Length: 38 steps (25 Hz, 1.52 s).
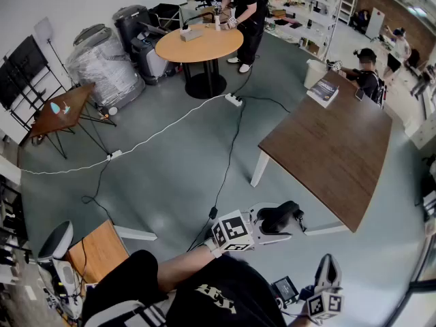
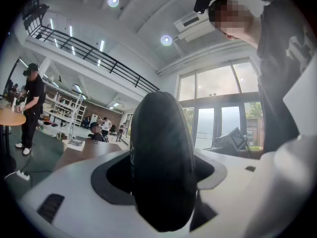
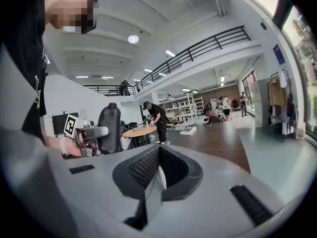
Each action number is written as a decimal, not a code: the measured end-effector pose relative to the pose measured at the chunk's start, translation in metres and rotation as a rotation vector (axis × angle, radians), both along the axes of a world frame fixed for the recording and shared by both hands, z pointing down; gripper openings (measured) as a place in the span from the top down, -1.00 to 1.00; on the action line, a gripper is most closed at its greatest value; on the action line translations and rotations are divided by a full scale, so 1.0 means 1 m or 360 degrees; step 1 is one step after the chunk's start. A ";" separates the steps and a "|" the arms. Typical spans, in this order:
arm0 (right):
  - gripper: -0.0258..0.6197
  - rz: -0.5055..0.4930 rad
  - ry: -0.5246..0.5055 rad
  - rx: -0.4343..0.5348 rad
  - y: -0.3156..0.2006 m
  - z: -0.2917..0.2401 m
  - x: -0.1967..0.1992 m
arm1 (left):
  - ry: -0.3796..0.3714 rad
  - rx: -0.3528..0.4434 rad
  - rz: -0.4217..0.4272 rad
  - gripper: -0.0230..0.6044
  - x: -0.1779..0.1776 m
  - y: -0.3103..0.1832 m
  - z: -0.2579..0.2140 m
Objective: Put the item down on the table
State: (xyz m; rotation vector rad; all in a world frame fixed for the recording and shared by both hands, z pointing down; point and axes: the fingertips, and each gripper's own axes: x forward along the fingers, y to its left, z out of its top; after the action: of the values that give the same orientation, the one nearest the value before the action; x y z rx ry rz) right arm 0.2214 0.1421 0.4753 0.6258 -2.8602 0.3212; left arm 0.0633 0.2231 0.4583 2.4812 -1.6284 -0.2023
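A black oval zip case (image 2: 161, 157) stands on edge between the jaws of my left gripper (image 2: 163, 182), which is shut on it; the case fills the middle of that view. From the head view the left gripper (image 1: 281, 220) holds the case (image 1: 276, 216) in the air over the grey floor, just short of the near left corner of the long brown table (image 1: 334, 148). The right gripper view shows the same case (image 3: 110, 128) upright at the left. My right gripper (image 1: 328, 263) is low at the right, jaws together and holding nothing (image 3: 152, 182).
A book (image 1: 324, 90) lies on the brown table's far end, beside a seated person (image 1: 368, 73). A white cable (image 1: 163, 131) and a power strip (image 1: 234, 100) cross the floor. Farther off, another person (image 1: 244, 5) stands at a round table (image 1: 199, 44). A small wooden table (image 1: 99, 251) is near left.
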 end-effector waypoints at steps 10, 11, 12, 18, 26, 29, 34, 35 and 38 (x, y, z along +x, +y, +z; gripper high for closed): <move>0.96 -0.0117 -0.0029 0.0004 -0.010 -0.006 -0.005 | -0.0013 -0.0024 -0.0105 -0.08 0.010 0.003 -0.002; 0.96 -0.0140 -0.0030 0.0005 -0.010 -0.006 -0.008 | -0.0010 -0.0026 -0.0119 -0.08 0.009 0.003 -0.001; 0.96 -0.0162 -0.0029 0.0006 -0.009 -0.006 -0.011 | -0.0010 -0.0029 -0.0132 -0.08 0.009 0.004 0.000; 0.96 -0.0268 0.0005 0.0013 0.007 0.003 -0.027 | 0.0016 -0.0039 -0.0202 -0.08 0.002 0.025 0.011; 0.96 -0.0185 0.0007 -0.0012 0.020 0.012 -0.007 | 0.0056 -0.0060 -0.0152 -0.08 0.010 0.035 0.019; 0.96 -0.0128 0.0029 -0.0027 0.024 0.025 0.003 | 0.0061 -0.0070 -0.0095 -0.08 0.014 0.033 0.028; 0.96 0.0045 0.0053 -0.0025 0.028 0.026 0.038 | 0.0068 -0.0092 0.0074 -0.08 0.040 0.023 0.029; 0.96 0.0075 0.0048 -0.0029 0.028 0.025 0.043 | 0.0068 -0.0094 0.0103 -0.08 0.044 0.021 0.029; 0.96 0.0145 0.0045 -0.0036 0.032 0.020 0.043 | 0.0076 -0.0094 0.0179 -0.08 0.044 0.015 0.026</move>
State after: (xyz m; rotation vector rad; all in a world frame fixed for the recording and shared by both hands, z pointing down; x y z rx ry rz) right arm 0.2647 0.1739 0.4948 0.7521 -2.8023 0.3551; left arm 0.1073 0.2381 0.4846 2.4947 -1.4502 -0.1941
